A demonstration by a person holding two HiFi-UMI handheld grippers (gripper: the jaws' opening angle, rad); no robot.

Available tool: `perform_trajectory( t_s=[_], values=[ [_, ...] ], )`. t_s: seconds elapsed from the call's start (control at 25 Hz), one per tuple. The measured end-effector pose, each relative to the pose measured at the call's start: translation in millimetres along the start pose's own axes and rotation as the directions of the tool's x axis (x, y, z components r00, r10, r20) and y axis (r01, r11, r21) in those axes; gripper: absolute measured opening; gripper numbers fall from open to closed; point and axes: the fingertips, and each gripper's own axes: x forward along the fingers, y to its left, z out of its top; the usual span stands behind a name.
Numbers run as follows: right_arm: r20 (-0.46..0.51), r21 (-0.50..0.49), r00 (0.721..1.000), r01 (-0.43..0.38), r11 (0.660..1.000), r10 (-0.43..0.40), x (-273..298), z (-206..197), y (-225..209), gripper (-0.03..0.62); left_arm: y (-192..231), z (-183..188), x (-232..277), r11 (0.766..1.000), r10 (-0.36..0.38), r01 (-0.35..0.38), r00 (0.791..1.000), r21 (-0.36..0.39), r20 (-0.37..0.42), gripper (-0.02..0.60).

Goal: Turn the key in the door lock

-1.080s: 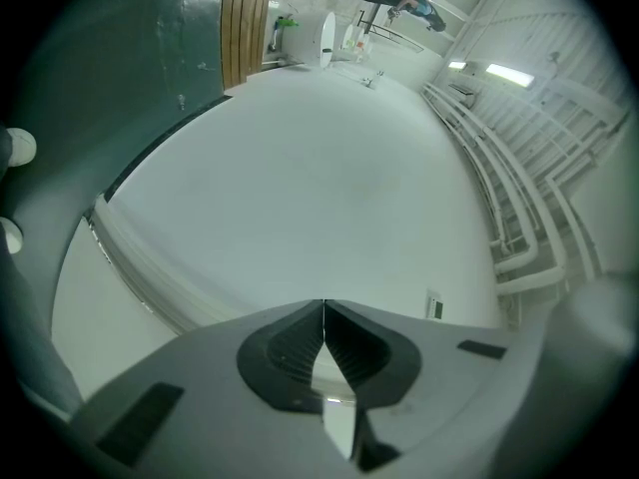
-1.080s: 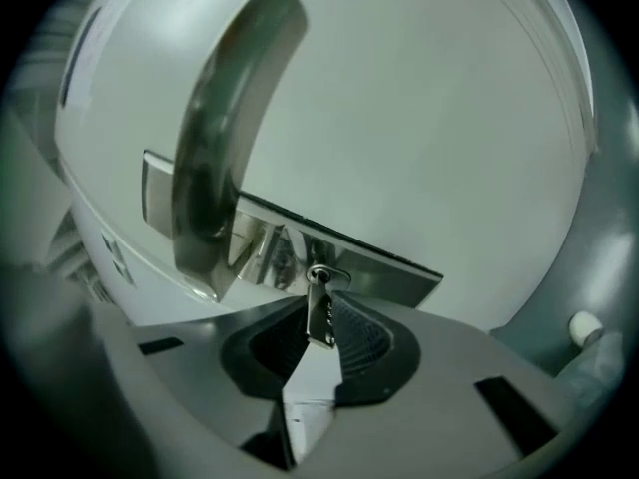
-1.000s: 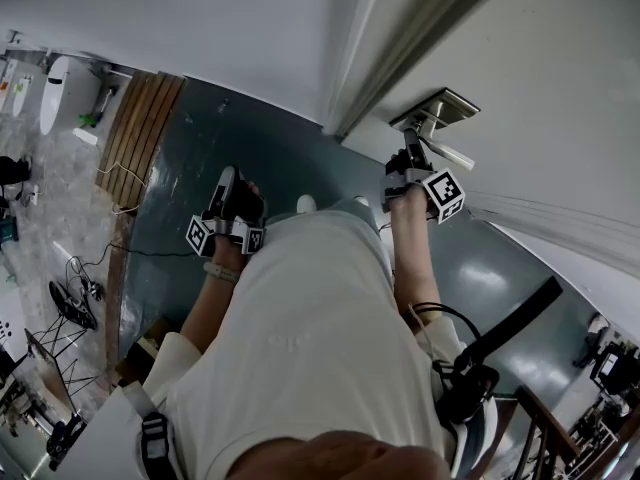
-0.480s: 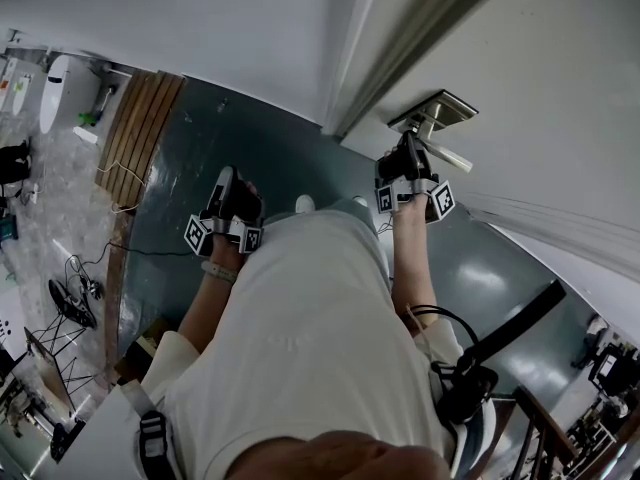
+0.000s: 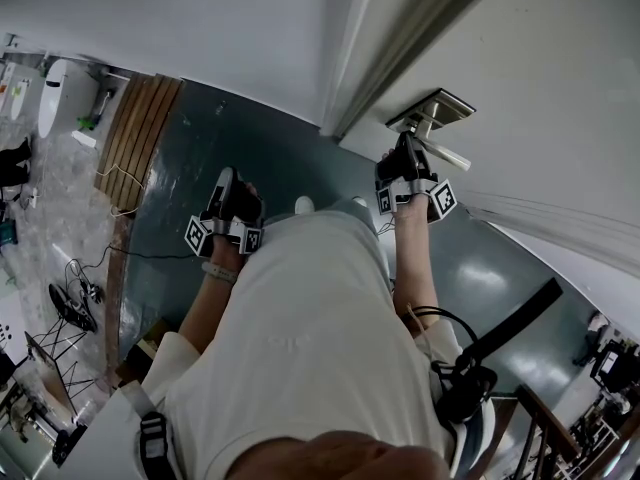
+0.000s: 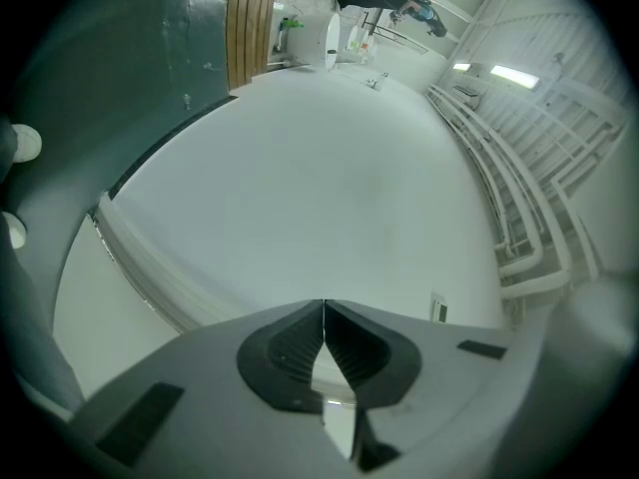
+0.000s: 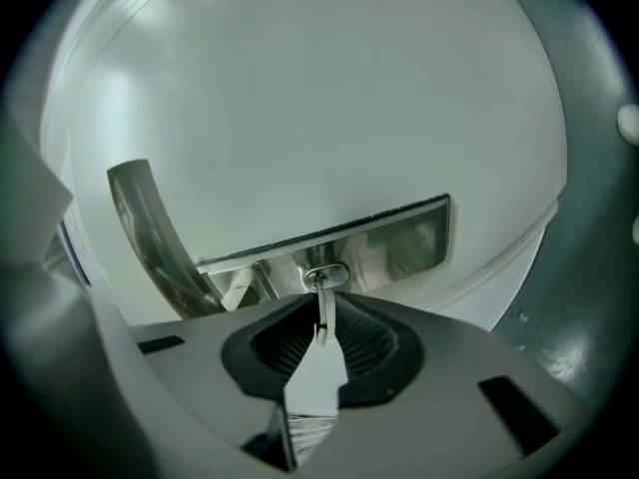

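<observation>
A silver key (image 7: 320, 292) sticks in the keyhole (image 7: 325, 275) of a steel lock plate (image 7: 404, 239) on the white door (image 5: 560, 78). My right gripper (image 7: 321, 319) points level at the plate; its jaws have just been closing and are now shut on the key's flat head. The curved door handle (image 7: 148, 236) sits left of the key. From the head view, the right gripper (image 5: 403, 156) is against the plate (image 5: 441, 106), just under the handle (image 5: 452, 155). My left gripper (image 5: 227, 183) hangs apart at the left, shut (image 6: 323, 312) and empty, facing a white wall.
The door's edge and frame (image 5: 400, 58) run diagonally above the lock. Dark green floor (image 5: 265, 163) lies below, with wooden boards (image 5: 140, 128) at the left. A black strap (image 5: 505, 333) hangs at my right side. A white railing (image 6: 519, 218) shows in the left gripper view.
The right gripper has rolled about its own line at the lock, its marker cube swinging from the right side to under the hand. The left gripper has stayed put.
</observation>
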Motion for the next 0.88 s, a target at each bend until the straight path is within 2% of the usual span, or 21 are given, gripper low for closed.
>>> perform_trajectory(
  t_s=[0.08, 0.12, 0.16, 0.2, 0.24, 0.28, 0.32, 0.36, 0.4, 0.44, 0.48, 0.52, 0.56, 0.68, 0.88],
  values=[
    [-0.028, -0.124, 0.997, 0.063, 0.99, -0.067, -6.8, -3.0, 5.8, 0.043, 1.0, 0.5, 0.1, 1.0, -0.001, 0.001, 1.0, 0.0, 0.0, 0.008],
    [-0.044, -0.224, 0.993, 0.094, 0.97, -0.107, -11.9, -4.9, 10.7, 0.043, 1.0, 0.8, 0.4, 1.0, -0.001, 0.001, 1.0, -0.001, 0.0, 0.008],
    [-0.057, -0.369, 0.986, 0.126, 0.921, -0.158, -17.9, -6.5, 16.2, 0.044, 0.6, 1.0, 0.8, 1.0, -0.002, 0.002, 1.0, -0.003, 0.0, 0.008],
    [-0.058, -0.562, 0.972, 0.156, 0.812, -0.227, -24.6, -7.3, 21.7, 0.044, 0.1, 1.0, 1.1, 1.0, -0.002, 0.002, 1.0, -0.006, -0.001, 0.008],
    [-0.034, -0.765, 0.951, 0.172, 0.621, -0.306, -31.3, -7.9, 26.0, 0.044, -0.6, 0.7, 1.4, 1.0, -0.003, 0.003, 1.0, -0.01, -0.001, 0.008],
    [0.021, -0.921, 0.926, 0.165, 0.353, -0.378, -37.4, -9.1, 29.0, 0.044, -1.4, 0.0, 1.8, 1.0, -0.003, 0.003, 1.0, -0.013, -0.002, 0.008],
    [0.104, -0.991, 0.899, 0.132, 0.036, -0.425, -42.6, -11.1, 32.0, 0.044, -1.7, -1.0, 2.2, 1.0, -0.004, 0.004, 1.0, -0.016, -0.005, 0.008],
    [0.199, -0.955, 0.878, 0.075, -0.286, -0.435, -46.1, -14.3, 36.1, 0.044, -1.3, -2.4, 2.7, 1.0, -0.004, 0.003, 1.0, -0.018, -0.009, 0.008],
    [0.279, -0.835, 0.867, 0.006, -0.55, -0.414, -47.7, -19.2, 40.3, 0.044, -0.3, -4.0, 3.3, 1.0, -0.003, 0.003, 1.0, -0.021, -0.014, 0.008],
    [0.326, -0.687, 0.864, -0.061, -0.724, -0.383, -47.6, -25.3, 42.1, 0.044, 1.0, -5.6, 4.0, 1.0, -0.002, 0.002, 1.0, -0.024, -0.019, 0.008],
    [0.343, -0.567, 0.866, -0.117, -0.815, -0.363, -46.2, -32.0, 40.4, 0.044, 2.2, -7.1, 4.7, 1.0, -0.001, 0.001, 1.0, -0.026, -0.023, 0.008],
    [0.343, -0.496, 0.868, -0.158, -0.854, -0.36, -43.9, -37.9, 36.0, 0.044, 3.0, -8.3, 5.1, 1.0, -0.001, 0.0, 1.0, -0.029, -0.025, 0.008],
    [0.338, -0.471, 0.867, -0.181, -0.863, -0.367, -41.3, -42.0, 30.6, 0.044, 3.3, -9.2, 5.3, 1.0, 0.0, -0.001, 1.0, -0.03, -0.027, 0.008],
    [0.353, -0.47, 0.855, -0.191, -0.862, -0.381, -33.1, -43.1, 19.9, 0.044, 2.5, -11.3, 5.1, 1.0, 0.002, -0.003, 1.0, -0.031, -0.03, 0.008],
    [0.382, -0.422, 0.845, -0.201, -0.884, -0.375, -18.6, -37.0, 9.1, 0.044, 3.7, -7.6, 1.1, 1.0, 0.001, -0.002, 1.0, -0.024, -0.015, 0.008]
  ],
)
